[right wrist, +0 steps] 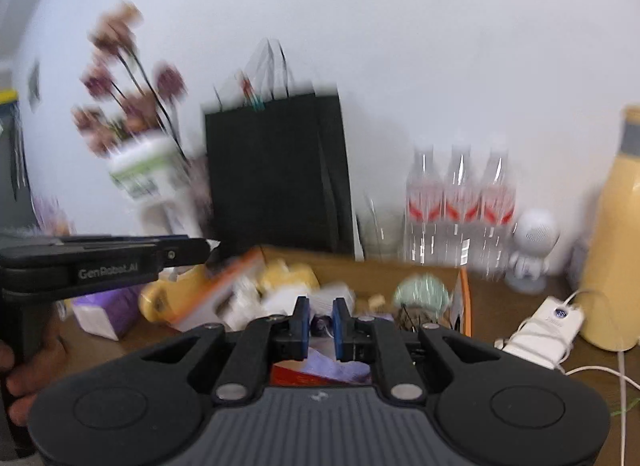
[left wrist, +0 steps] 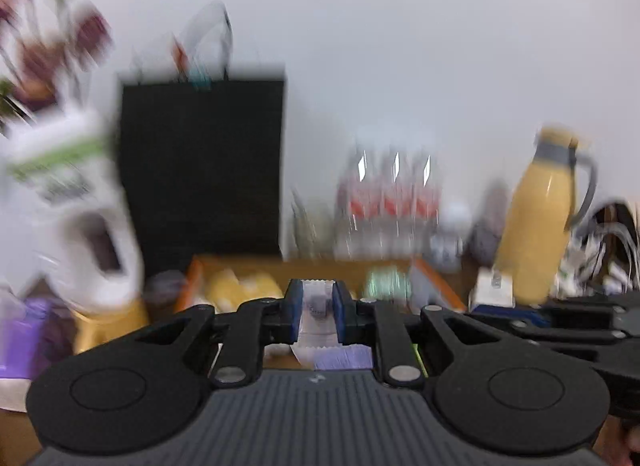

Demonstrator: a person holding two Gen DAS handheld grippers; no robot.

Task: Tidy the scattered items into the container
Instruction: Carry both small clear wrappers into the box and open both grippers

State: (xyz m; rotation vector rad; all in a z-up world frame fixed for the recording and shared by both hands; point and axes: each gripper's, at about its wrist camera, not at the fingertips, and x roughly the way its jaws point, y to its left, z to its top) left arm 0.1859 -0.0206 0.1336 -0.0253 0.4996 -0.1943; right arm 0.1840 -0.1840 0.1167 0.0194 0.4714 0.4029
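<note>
A: Start with the big things. What stands at the back?

B: A black paper bag against the wall, a yellow flask to the right, three water bottles between them. All are blurred.

A: And the container?

B: The cardboard box with orange flaps, on the wooden surface in front of the bag. It already holds yellow packets, some white pieces and a pale green bundle.

A: What about the left tool?

B: The left tool has its blue pads set narrow on a small clear sachet with crimped edges. From its own camera the sachet sits just short of the box's near rim.

A: The right tool?

B: The right tool is narrow too. Something small and purplish shows between the pads, but I cannot tell whether it is pinched or merely lies behind them. A loose purple wrapper lies beneath the fingers.

A: Which step is this, in your judgement?

B: The carry: at least one item is on its way to the box, not yet released.

A: And the next move?

B: Bring the sachet past the rim, over a free spot among the packets, then widen the pads. It is light and slippery, so it may cling to a pad or drift onto the flap.
</note>
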